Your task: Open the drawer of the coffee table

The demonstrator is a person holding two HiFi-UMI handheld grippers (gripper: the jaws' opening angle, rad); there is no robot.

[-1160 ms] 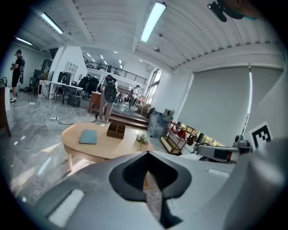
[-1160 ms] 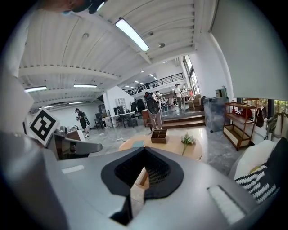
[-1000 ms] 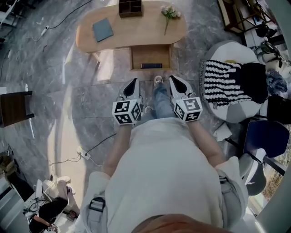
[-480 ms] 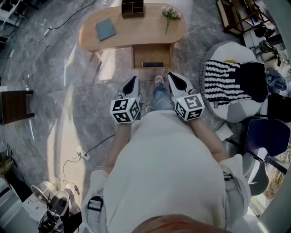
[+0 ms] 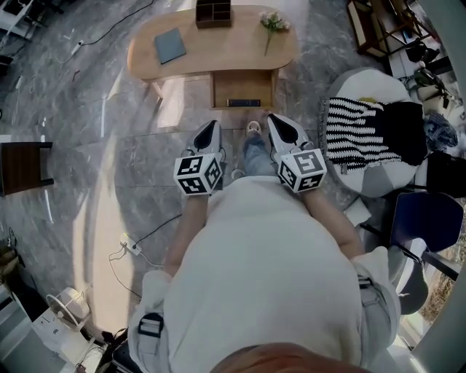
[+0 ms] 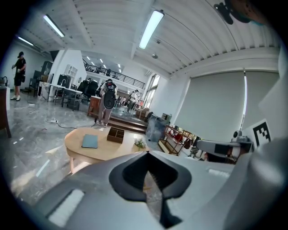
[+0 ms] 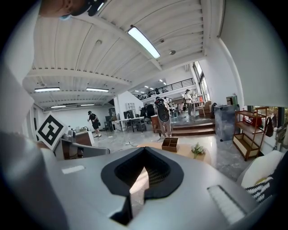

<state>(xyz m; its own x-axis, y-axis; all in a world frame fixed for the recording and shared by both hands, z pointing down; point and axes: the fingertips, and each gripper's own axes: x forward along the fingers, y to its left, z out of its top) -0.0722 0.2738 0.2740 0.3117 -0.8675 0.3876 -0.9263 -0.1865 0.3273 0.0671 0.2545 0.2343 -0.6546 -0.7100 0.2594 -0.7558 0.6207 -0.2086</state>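
both claws clenched on nothing, left gripper (image 5: 210,135) and right gripper (image 5: 280,127) parked close to chest, pointing at coffee table (image 5: 218,51) but well apart from it. looks like resting pose, no reach going on

drawer (image 5: 242,84) sits under table's near edge, pulled out toward person, so job looks done imo

inside drawer: one dark flat thing (image 5: 243,103) at front wall, rest bare

on top: divided wooden box (image 5: 212,12), can't tell if anything's in it, plus blue book (image 5: 170,46), flowers (image 5: 273,22)
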